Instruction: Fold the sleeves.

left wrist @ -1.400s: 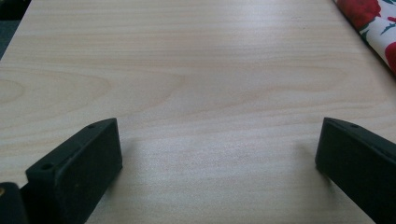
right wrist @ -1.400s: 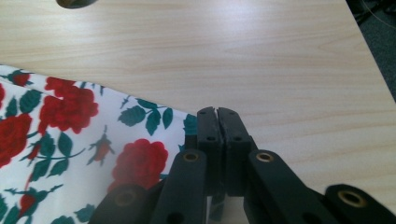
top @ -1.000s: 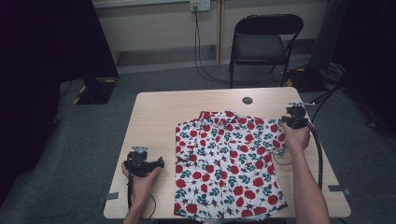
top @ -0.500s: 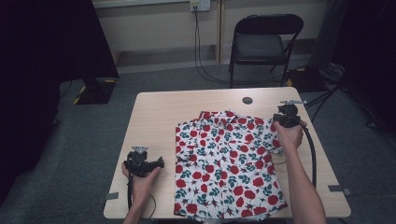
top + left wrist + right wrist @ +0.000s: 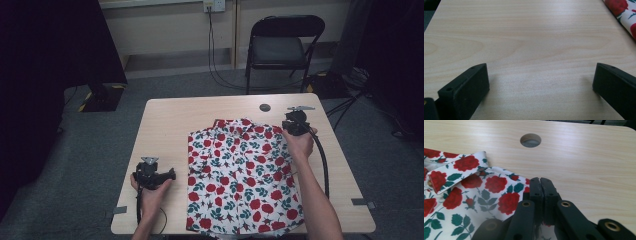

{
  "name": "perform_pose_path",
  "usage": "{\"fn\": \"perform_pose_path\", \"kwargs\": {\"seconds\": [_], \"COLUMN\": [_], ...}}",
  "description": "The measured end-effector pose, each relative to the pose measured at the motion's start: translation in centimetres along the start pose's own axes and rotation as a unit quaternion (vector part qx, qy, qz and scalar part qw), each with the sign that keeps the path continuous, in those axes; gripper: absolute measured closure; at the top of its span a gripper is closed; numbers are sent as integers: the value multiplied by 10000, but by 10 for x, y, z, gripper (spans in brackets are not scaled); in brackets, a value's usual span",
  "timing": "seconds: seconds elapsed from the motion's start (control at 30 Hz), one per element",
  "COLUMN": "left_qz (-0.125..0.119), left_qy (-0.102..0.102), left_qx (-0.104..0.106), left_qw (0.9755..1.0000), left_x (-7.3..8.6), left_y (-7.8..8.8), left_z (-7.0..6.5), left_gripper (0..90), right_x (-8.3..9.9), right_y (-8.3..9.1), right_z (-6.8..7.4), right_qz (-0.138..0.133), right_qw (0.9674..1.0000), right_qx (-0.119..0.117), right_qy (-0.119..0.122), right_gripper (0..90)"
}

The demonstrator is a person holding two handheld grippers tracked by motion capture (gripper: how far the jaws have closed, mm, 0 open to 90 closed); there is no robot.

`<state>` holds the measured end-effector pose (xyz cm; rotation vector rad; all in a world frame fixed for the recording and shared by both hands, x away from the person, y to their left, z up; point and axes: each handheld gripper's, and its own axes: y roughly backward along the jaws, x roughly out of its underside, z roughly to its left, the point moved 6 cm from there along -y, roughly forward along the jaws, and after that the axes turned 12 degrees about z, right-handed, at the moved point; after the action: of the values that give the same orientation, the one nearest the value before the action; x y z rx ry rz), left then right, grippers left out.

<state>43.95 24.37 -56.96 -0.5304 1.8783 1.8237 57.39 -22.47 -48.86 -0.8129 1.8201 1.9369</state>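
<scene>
A white shirt with red roses and green leaves (image 5: 240, 175) lies spread on the light wooden table (image 5: 200, 115), collar toward the far edge. At the shirt's far right corner my right gripper (image 5: 291, 122) is shut, and in the right gripper view its jaws (image 5: 540, 182) press together on a fold of the shirt's (image 5: 474, 190) edge. The collar (image 5: 456, 170) lies to their left. My left gripper (image 5: 172, 175) rests on bare table left of the shirt. Its jaws (image 5: 540, 72) stand wide open with nothing between them, and the shirt's edge (image 5: 624, 10) is at the upper right.
A round cable hole (image 5: 265, 107) sits in the table just beyond the shirt's collar, also ahead of the right gripper (image 5: 530, 140). A black folding chair (image 5: 282, 47) stands behind the table. Cables trail across the floor at the back.
My right gripper has moved left and inward from the table's right side, drawing the right sleeve over the shirt's body. The left gripper has not moved.
</scene>
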Motion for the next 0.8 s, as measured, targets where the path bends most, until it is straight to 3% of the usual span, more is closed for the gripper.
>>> {"fn": "perform_pose_path", "kwargs": {"seconds": [0.53, 0.8], "left_qz": [-1, -1], "left_qy": [-1, 0], "left_qx": [0, 1], "left_qw": [10000, 10000], "left_x": [0, 0], "left_y": [0, 0], "left_z": [0, 0], "left_gripper": [1, 1], "right_x": [-5, -1], "right_y": [-12, -27], "right_z": [37, 56], "right_qz": [46, 245], "right_qw": [9996, 9984], "right_qx": [-180, -224], "right_qy": [218, 453], "right_gripper": [888, 887]}}
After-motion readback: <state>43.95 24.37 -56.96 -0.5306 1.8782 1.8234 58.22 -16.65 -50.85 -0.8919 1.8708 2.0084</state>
